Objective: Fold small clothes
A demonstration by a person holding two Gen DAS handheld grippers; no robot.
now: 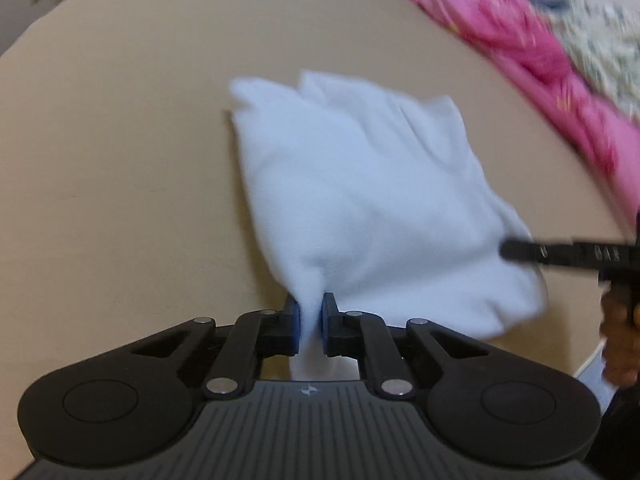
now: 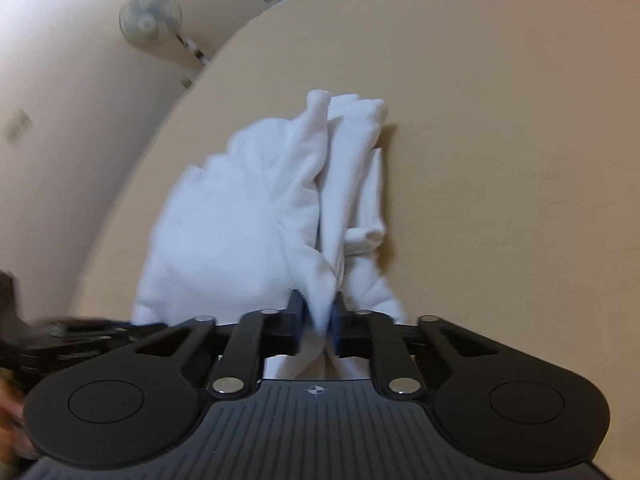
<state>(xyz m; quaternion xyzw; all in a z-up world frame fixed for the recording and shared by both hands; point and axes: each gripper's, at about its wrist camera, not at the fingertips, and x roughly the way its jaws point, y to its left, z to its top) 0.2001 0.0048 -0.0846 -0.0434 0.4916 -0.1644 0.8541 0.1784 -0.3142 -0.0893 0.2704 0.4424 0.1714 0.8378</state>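
While a white garment [image 1: 360, 200] is spread over the beige table [image 1: 120, 160], its near edge is pinched at two places.

Fabric is clamped between the blue pads of the left gripper [image 1: 309, 322], which is held low and level over the table. Another bunched fold [image 2: 320, 304] is nipped by the right gripper [image 2: 319, 316], likewise aimed forward along the cloth. Pink bedding [image 1: 520, 48] is seen beyond the table's far right edge.

One white cloth [image 1: 360, 200] on one tan table [image 1: 120, 160]. Two grippers. One pink blanket [image 1: 520, 48]. One fan [image 2: 150, 16].
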